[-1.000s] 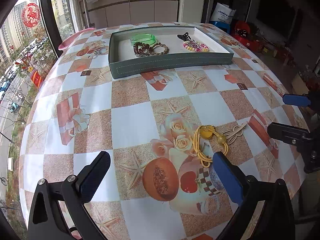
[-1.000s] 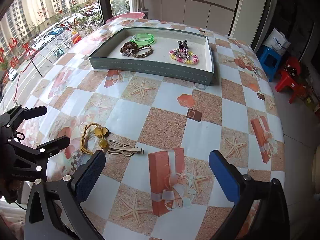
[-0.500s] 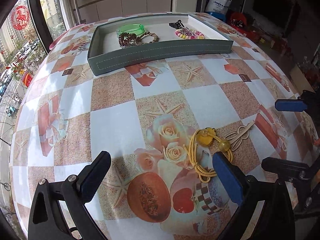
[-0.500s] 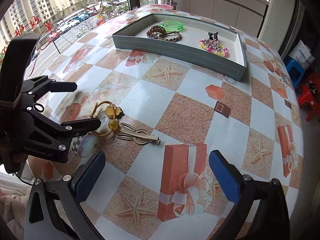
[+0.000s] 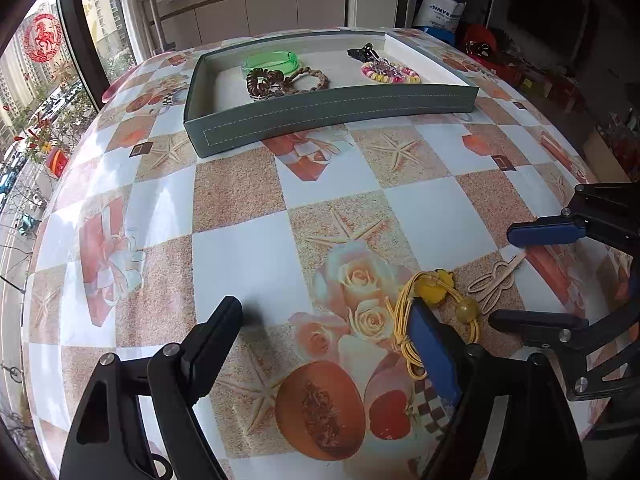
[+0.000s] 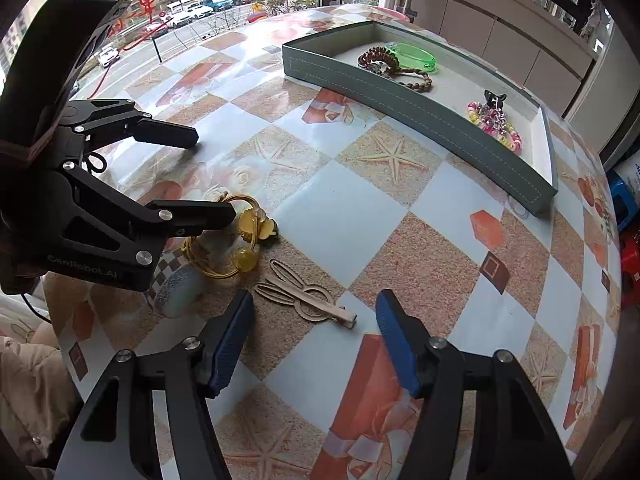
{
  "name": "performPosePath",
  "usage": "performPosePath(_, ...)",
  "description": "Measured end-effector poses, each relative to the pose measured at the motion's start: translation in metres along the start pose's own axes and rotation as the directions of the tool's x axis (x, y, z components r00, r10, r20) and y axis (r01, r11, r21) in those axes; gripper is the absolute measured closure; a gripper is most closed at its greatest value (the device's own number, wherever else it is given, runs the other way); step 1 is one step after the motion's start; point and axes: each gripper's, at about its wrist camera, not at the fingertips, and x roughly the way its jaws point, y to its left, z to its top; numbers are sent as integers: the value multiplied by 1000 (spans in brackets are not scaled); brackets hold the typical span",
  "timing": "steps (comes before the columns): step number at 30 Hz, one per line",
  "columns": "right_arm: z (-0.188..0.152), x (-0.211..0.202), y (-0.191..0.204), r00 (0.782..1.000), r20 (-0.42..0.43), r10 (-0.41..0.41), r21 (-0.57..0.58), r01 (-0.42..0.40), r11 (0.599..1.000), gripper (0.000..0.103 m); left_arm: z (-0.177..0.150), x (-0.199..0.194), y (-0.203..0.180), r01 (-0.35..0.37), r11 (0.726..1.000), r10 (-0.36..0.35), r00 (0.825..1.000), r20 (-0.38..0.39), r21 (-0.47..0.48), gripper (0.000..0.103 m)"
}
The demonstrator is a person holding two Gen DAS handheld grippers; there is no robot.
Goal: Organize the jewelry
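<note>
Left gripper [image 5: 328, 332]: low over the table, jaws wide apart; one finger sits right by the yellow cord, likely lining up to close on it.
Right gripper [image 6: 314, 340]: jaws also wide apart and holding nothing, with the hair clip lying just ahead between the fingers, probably placed so to pinch it.
Yellow cord bracelet [image 6: 228, 240]: loose loops with yellow beads, lying flat on the table near its front edge, under the left gripper's finger in the right wrist view; not yet in the tray.
Hair clip [image 6: 304, 298]: flat, tan, bunny-eared, lying just beside the bracelet; thin, so I judge it needs a low, level pinch.
Table [image 5: 240, 248]: round, covered in a glossy checked cloth with starfish and gift prints; slick, so small things may slide.
Tray [image 5: 332, 106]: grey, shallow, well apart at the far side; the place for sorted pieces.
Inside the tray: green bangle [image 5: 272, 62], brown braided bracelets [image 5: 288, 82], pink-and-yellow bead bracelet [image 5: 390, 74], small black clip [image 5: 362, 52], kept in separate spots.
</note>
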Motion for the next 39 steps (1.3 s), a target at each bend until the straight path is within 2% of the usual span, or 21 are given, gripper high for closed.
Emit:
performPosePath(2, 1, 0, 1, 1000, -5, 5, 2, -5, 1000, 55, 0, -2, -1, 2, 1000, -2, 1000, 4, 3, 19)
performPosePath(3, 2, -1, 3, 1000, -9, 5, 2, -5, 1000, 59, 0, -2, -3, 3, 1000, -3, 1000, 3, 7, 20)
performPosePath(5, 1, -2, 5, 1000, -14, 5, 6, -4, 1000, 74, 0, -4, -6, 5, 1000, -5, 1000, 4, 16, 27)
performPosePath(6, 1, -3, 6, 1000, -18, 2, 13, -2, 1000, 75, 0, -4, -8, 6, 1000, -6, 1000, 6, 21, 29)
performPosePath(7, 0, -4, 7, 1000, -22, -2, 22, 3, 1000, 76, -1, -5, -9, 10, 1000, -10, 1000, 7, 28, 33)
performPosePath(9, -2, -5, 7, 1000, -26, 2, 46, 0, 999, 85, -1, -6, -13, 22, 999, -22, 1000, 8, 39, 43)
performPosePath(10, -3, -6, 6, 1000, -28, 4, 65, -2, 998, 94, -1, -7, -15, 31, 999, -31, 999, 8, 43, 55)
performPosePath(11, -4, -7, 5, 1000, -30, 2, 85, 0, 996, 94, -1, -8, -17, 32, 998, -32, 999, 6, 46, 63)
performPosePath(12, -6, -7, 3, 1000, -31, 2, 106, 1, 994, 94, 0, -8, -18, 34, 998, -34, 999, 3, 47, 67)
performPosePath(13, -7, -8, 2, 1000, -31, 2, 128, 2, 992, 94, -1, -8, -19, 38, 998, -38, 999, 1, 45, 77)
performPosePath(14, -8, -8, 0, 999, -32, 1, 146, 4, 989, 94, -1, -9, -19, 41, 998, -41, 999, -1, 39, 83)
performPosePath(20, -12, -11, -1, 999, -47, -24, 219, 34, 975, 94, -4, -10, -14, 61, 998, -61, 998, 3, -7, 84)
performPosePath(26, -8, -8, 12, 993, -82, -88, 180, 102, 978, 93, -6, -11, -13, 57, 998, -57, 998, 7, -21, 84)
performPosePath(39, -7, -7, 9, 991, -102, -82, 250, 105, 962, 93, -13, -20, 1, 74, 995, -73, 997, 23, -71, 87)
